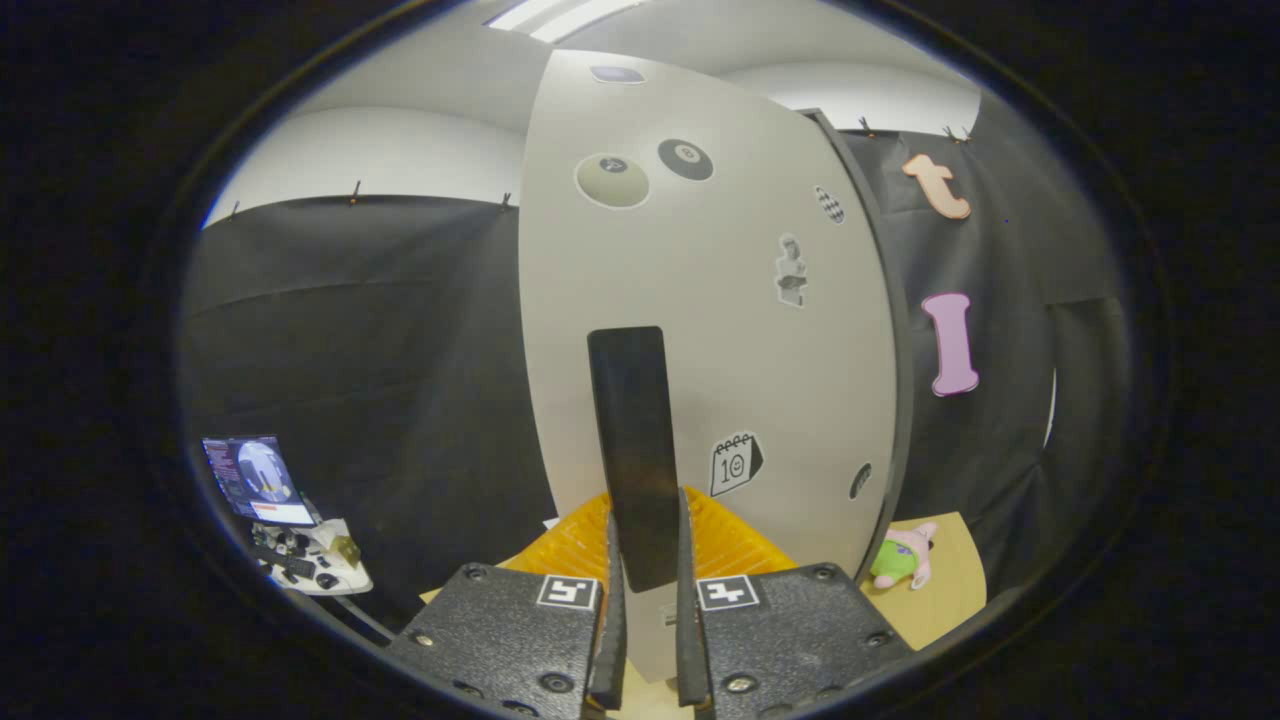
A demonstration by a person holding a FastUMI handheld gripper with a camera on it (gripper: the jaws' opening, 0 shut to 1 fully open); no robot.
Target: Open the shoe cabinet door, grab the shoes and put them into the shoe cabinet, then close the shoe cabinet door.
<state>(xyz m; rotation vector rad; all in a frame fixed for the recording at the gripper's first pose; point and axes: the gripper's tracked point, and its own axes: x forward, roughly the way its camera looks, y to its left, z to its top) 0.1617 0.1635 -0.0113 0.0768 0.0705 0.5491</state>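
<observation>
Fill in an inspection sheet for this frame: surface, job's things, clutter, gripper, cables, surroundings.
Surface: tan table top, bare patch beside the cabinet.
Job's things: grey cabinet door with stickers; its dark upright handle lies between the fingers; shoes: nothing seen.
Clutter: plush toy on the table; yellow ribbed item behind the fingers.
Gripper: gripper closed on the handle's lower end, both fingers against it.
Cables: nothing seen.
Surroundings: black cloth wall; small screen above a white device.

Bright ceiling light (pixel 560 15), fisheye-warped edges
</observation>
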